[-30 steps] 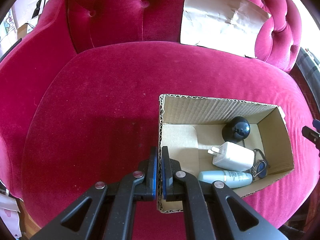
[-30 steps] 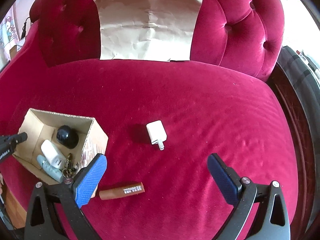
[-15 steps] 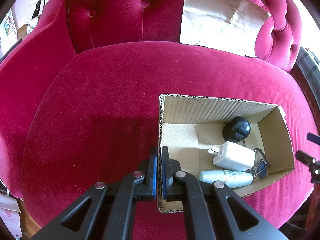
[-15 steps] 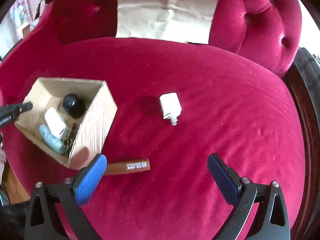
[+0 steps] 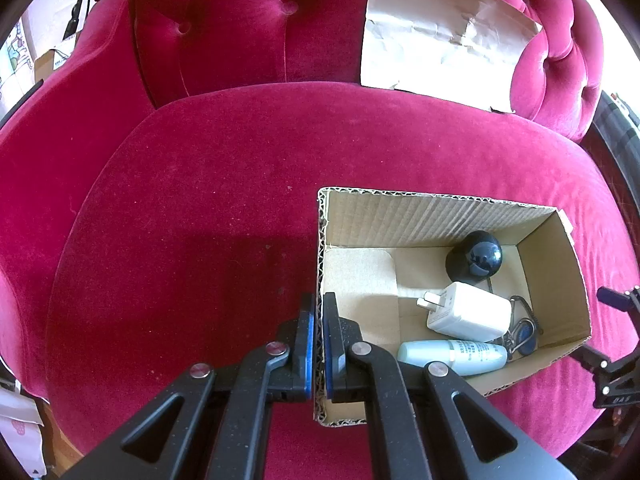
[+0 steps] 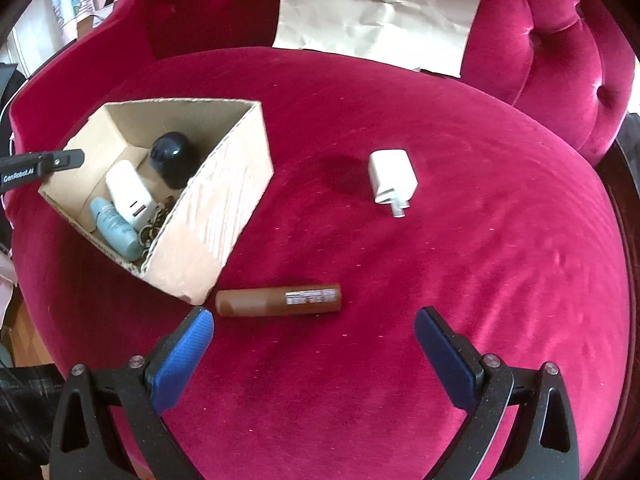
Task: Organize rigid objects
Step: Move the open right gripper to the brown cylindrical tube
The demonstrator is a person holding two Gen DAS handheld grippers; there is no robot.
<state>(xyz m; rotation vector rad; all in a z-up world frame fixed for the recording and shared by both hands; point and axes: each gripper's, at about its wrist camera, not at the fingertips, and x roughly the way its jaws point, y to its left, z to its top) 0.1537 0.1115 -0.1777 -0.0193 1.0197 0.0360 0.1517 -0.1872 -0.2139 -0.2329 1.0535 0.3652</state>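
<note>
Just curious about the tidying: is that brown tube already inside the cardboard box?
No, the brown tube lies on the red cushion just outside the cardboard box.

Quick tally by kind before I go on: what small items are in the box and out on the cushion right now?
White chargers: 2, one in the cardboard box at, one on the cushion
Tubes: 2, pale blue in the box, brown on the cushion
Dark round object: 1, in the box
Key bunch: 1, in the box
Total: 6 items, 4 boxed, 2 loose
</note>
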